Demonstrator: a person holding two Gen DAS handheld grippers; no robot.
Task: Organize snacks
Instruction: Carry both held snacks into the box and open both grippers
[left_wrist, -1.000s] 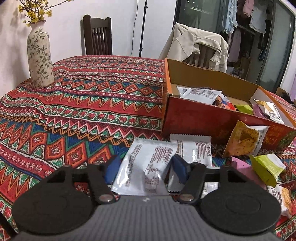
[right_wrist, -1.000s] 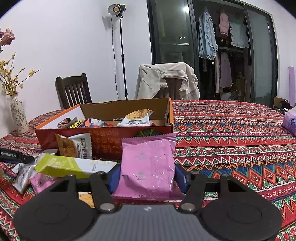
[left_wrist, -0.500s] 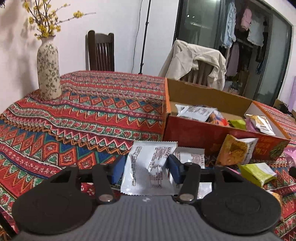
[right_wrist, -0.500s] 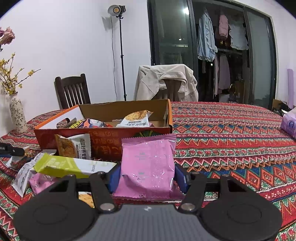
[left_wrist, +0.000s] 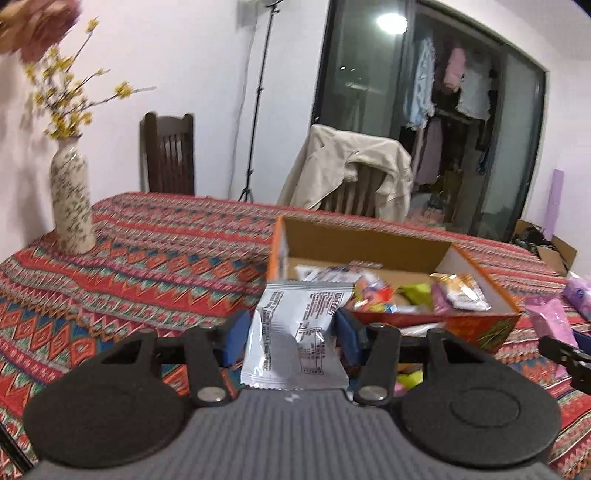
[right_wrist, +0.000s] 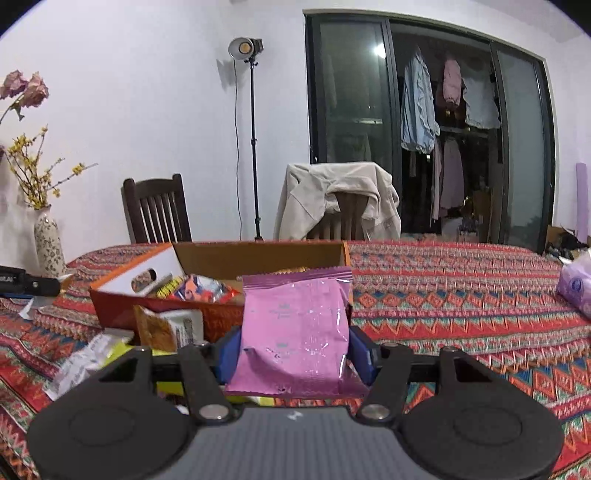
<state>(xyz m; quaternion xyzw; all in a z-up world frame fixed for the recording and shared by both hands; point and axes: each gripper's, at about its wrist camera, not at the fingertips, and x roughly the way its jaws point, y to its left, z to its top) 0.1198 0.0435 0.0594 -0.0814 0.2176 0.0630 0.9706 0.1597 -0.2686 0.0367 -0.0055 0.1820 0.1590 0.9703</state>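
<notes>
From the left wrist we see our left gripper (left_wrist: 291, 334) clamped on a silver snack packet (left_wrist: 295, 338), a blue pad pressing each side edge. The packet stands upright, its long axis running away from the camera, the crimped top edge pointing toward the cardboard box (left_wrist: 476, 326) just beyond it on the patterned tablecloth (left_wrist: 147, 273). The box holds several loose snacks (colours mixed, labels too blurred to read).

From the right wrist, our right gripper (right_wrist: 293, 349) grips a pink snack packet (right_wrist: 295, 332) the same way: upright, sealed top edge up and forward, facing the box (right_wrist: 114, 306). An orange-and-white packet (right_wrist: 168, 328) leans against the box's front wall, left of the pink one.
</notes>
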